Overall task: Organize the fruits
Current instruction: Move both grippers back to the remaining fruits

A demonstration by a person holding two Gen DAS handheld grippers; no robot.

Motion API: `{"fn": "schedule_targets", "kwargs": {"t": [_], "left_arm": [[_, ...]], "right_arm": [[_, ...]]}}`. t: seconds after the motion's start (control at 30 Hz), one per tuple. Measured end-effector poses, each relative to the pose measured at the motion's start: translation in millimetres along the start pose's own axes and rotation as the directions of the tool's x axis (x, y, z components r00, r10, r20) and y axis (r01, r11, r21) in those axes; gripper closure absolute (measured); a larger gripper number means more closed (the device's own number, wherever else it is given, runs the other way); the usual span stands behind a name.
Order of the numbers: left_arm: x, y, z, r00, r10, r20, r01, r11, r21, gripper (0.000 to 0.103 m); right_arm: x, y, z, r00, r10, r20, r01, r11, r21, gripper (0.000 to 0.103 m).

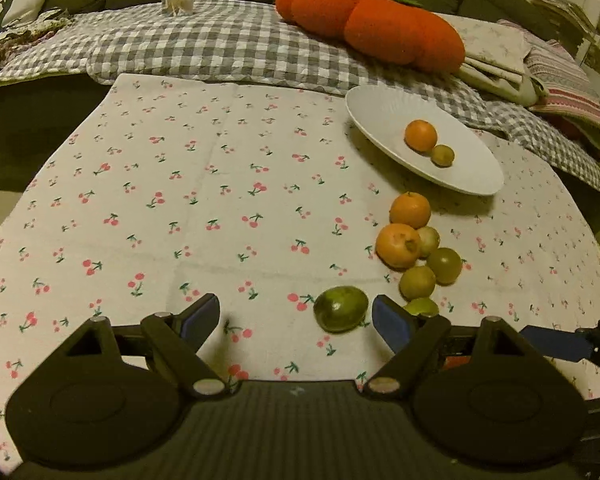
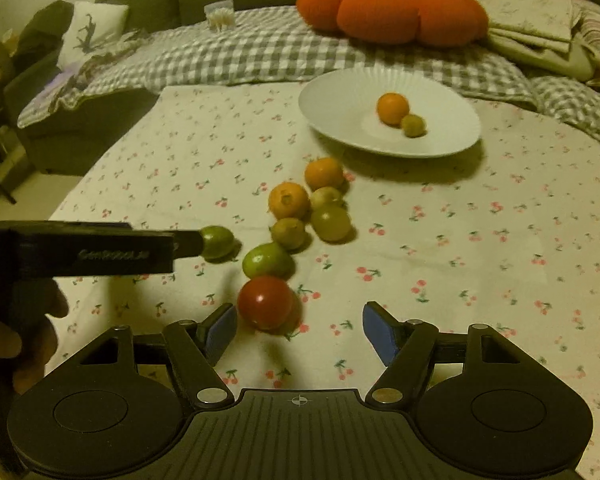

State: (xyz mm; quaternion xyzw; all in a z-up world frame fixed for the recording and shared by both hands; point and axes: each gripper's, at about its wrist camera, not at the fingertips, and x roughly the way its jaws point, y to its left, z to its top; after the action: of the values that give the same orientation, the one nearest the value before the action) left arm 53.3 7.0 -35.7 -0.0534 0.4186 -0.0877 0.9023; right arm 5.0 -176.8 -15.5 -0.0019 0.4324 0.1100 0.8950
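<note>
Both hand-held grippers hang over the near edge of the surface [image 2: 500, 208], which is covered by a cherry-print cloth.

The left hand-held gripper [image 1: 296, 322] is released, its blue pads spread wide. A green oval fruit [image 1: 341, 309] lies on the cloth between the fingertips, closer to the right pad and touching neither; its long axis runs roughly across the gripper's opening, side to side. Just behind the right pad, a second green fruit [image 1: 422, 306] is partly hidden.

The right hand-held gripper [image 2: 299, 330] is likewise released. A red tomato [image 2: 265, 302] sits just ahead of its left pad, near it; whether they touch cannot be told. Beyond the tomato lies a green fruit [image 2: 267, 260], its long axis slanting from near-left to far-right.

Farther toward the middle of the surface is a loose cluster: two oranges [image 2: 289, 200], one showing its stem dimple, and three smaller yellow-green fruits [image 2: 330, 222], all touching or just beside each other.

Toward the far right corner stands a white ribbed plate [image 2: 340, 100]. It holds one orange [image 2: 393, 109] and one small green fruit [image 2: 413, 125], touching each other near the plate's centre.
</note>
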Motion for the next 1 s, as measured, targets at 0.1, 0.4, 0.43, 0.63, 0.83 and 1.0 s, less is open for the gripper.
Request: {"fn": "schedule_targets", "kwargs": {"t": [0.1, 0.4, 0.43, 0.63, 0.83, 1.0], "left_arm": [[4, -3, 2, 1.0, -0.001, 0.005, 0.001, 1.0, 0.013, 0.023], [18, -9, -4, 0.998, -0.042, -0.04, 0.042, 0.999, 0.01, 0.039], [18, -9, -4, 0.999, -0.039, -0.035, 0.04, 0.999, 0.015, 0.039], [18, -10, -6, 0.999, -0.033, -0.027, 0.033, 0.999, 0.026, 0.047], [19, -14, -6, 0.999, -0.04, -0.02, 0.041, 0.998, 0.037, 0.058], [21, -15, -5, 0.999, -0.04, -0.009, 0.04, 0.998, 0.045, 0.073]], "right_arm": [[3, 1, 0, 1.0, 0.005, 0.018, -0.004, 1.0, -0.009, 0.033], [14, 8, -6, 0.999, 0.014, 0.038, -0.012, 0.999, -0.045, 0.033], [15, 9, -6, 0.999, 0.013, 0.041, -0.011, 0.999, -0.054, 0.034], [17, 13, -3, 0.998, 0.008, 0.056, -0.005, 0.998, -0.062, 0.036], [23, 12, -4, 0.999, -0.003, 0.052, 0.006, 0.998, -0.062, 0.037], [27, 10, -4, 0.999, 0.006, 0.043, -0.003, 0.998, -0.056, 0.048]]}}
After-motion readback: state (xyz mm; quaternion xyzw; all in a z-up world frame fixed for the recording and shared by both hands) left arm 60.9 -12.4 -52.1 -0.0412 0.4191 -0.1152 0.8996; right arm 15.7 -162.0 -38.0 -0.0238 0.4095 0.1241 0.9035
